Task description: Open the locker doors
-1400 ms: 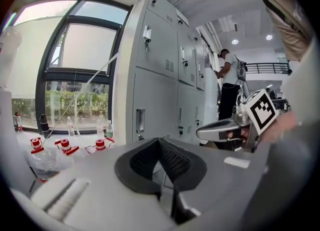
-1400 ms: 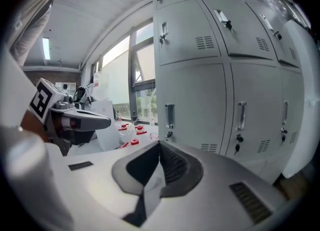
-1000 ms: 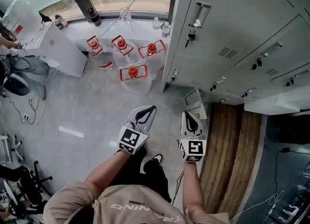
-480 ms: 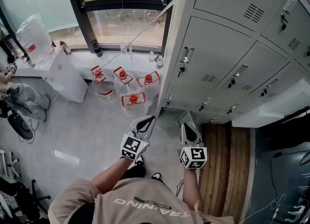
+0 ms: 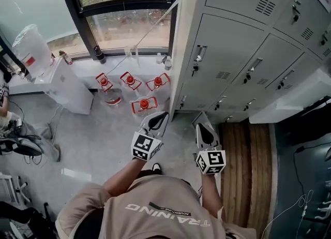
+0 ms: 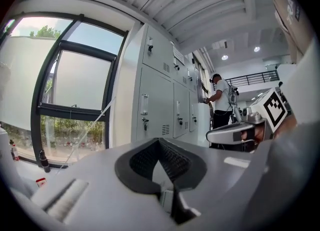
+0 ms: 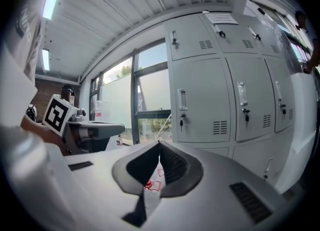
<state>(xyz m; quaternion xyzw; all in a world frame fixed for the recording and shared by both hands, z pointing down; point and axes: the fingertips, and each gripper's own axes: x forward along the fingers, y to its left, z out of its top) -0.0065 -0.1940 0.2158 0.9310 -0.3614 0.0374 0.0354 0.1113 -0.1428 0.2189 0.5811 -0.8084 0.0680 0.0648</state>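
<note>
A bank of grey lockers (image 5: 243, 51) fills the right of the head view, all doors closed, each with a vertical handle (image 5: 199, 54) and a key lock. Both grippers hang in front of my body, short of the lockers and touching nothing. My left gripper (image 5: 156, 119) is shut and empty; its own view shows the locker doors (image 6: 152, 100) ahead. My right gripper (image 5: 202, 130) is shut too, with nothing held. Straight beyond its closed tips (image 7: 159, 144) stands a locker door (image 7: 200, 100) with a handle (image 7: 182, 100).
Several water jugs with red caps (image 5: 144, 103) stand on the floor under the window (image 5: 124, 20). A white cabinet (image 5: 67, 85) is at the left. A wooden strip (image 5: 243, 170) runs along the locker base. Another person (image 6: 220, 102) stands at the far lockers.
The head view has tilted upward, so more of the upper locker doors and window shows. Both grippers kept their place before my body and stayed shut.
</note>
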